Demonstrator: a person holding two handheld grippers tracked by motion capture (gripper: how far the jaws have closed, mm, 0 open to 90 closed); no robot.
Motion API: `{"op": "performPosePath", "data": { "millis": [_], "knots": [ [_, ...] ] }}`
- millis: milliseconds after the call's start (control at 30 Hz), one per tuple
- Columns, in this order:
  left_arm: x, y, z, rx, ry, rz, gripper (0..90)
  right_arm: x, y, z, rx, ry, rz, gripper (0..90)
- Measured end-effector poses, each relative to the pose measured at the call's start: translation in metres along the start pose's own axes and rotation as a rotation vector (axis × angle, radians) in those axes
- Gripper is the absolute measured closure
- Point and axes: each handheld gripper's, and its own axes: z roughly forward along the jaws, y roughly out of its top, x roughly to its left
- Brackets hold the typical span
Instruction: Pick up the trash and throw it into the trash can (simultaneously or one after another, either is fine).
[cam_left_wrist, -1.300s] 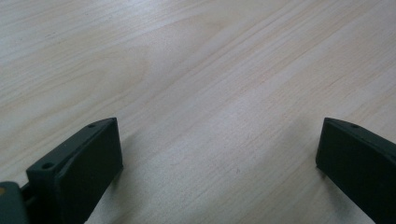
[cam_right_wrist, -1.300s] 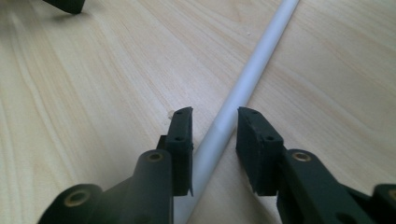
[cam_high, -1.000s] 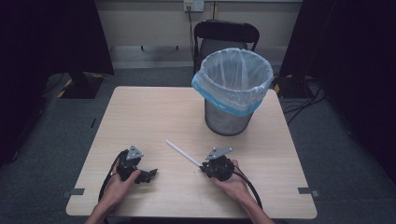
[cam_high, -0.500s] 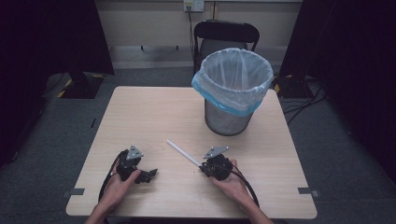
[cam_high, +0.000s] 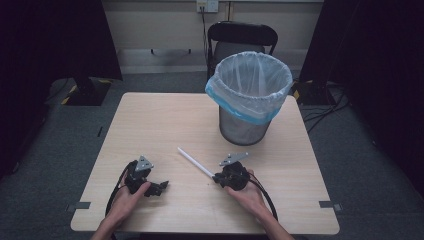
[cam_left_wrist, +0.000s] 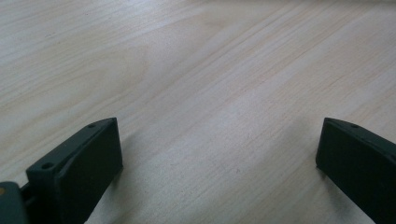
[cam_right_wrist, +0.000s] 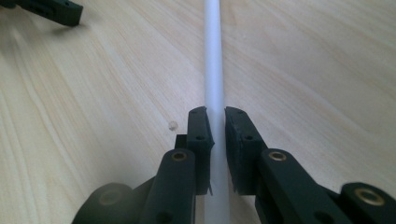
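Note:
A thin white straw (cam_high: 194, 162) lies on the wooden table (cam_high: 165, 120), running from the middle toward the front right. My right gripper (cam_high: 217, 178) is at the straw's near end, shut on it. In the right gripper view the straw (cam_right_wrist: 214, 60) runs straight away from me, and both black jaws press its sides where my right gripper (cam_right_wrist: 218, 126) closes. My left gripper (cam_high: 161, 187) rests on the table at the front left, held by a hand. Its jaws stand wide apart in the left gripper view (cam_left_wrist: 219, 149), with bare wood between them.
A wire-mesh waste bin (cam_high: 250, 95) lined with a white and blue bag stands at the table's back right. A black chair (cam_high: 242, 36) sits behind the table. The left gripper's fingertip (cam_right_wrist: 56, 11) shows in the top left of the right gripper view.

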Motion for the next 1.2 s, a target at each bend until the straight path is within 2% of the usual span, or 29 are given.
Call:
{"op": "performPosePath", "data": {
  "millis": [233, 267, 433, 633, 700, 833, 1200],
  "knots": [
    [0.000, 0.000, 0.000, 0.000, 0.000, -0.001, 0.0, 0.000, 0.004, -0.007, -0.036, 0.015, 0.007, 81.3],
    [0.000, 0.000, 0.000, 0.003, 0.000, 0.003, 0.0, 0.000, 0.006, -0.008, -0.053, 0.030, 0.015, 81.3],
    [0.000, 0.000, 0.000, 0.003, 0.000, 0.003, 0.0, 0.002, 0.009, -0.012, -0.073, 0.028, 0.007, 81.3],
    [0.000, 0.000, 0.000, 0.001, 0.000, 0.001, 0.0, 0.004, 0.015, -0.021, -0.144, 0.024, 0.007, 81.5],
    [0.000, 0.000, 0.000, -0.002, 0.000, -0.002, 0.0, 0.004, 0.016, -0.022, -0.153, 0.024, 0.008, 81.5],
    [0.000, 0.000, 0.000, 0.001, 0.001, 0.001, 0.0, 0.005, 0.023, -0.030, -0.191, 0.039, 0.002, 81.5],
    [0.000, 0.000, 0.000, 0.002, 0.000, 0.003, 0.0, 0.007, 0.041, -0.047, -0.245, 0.064, -0.034, 81.5]
  ]
}}
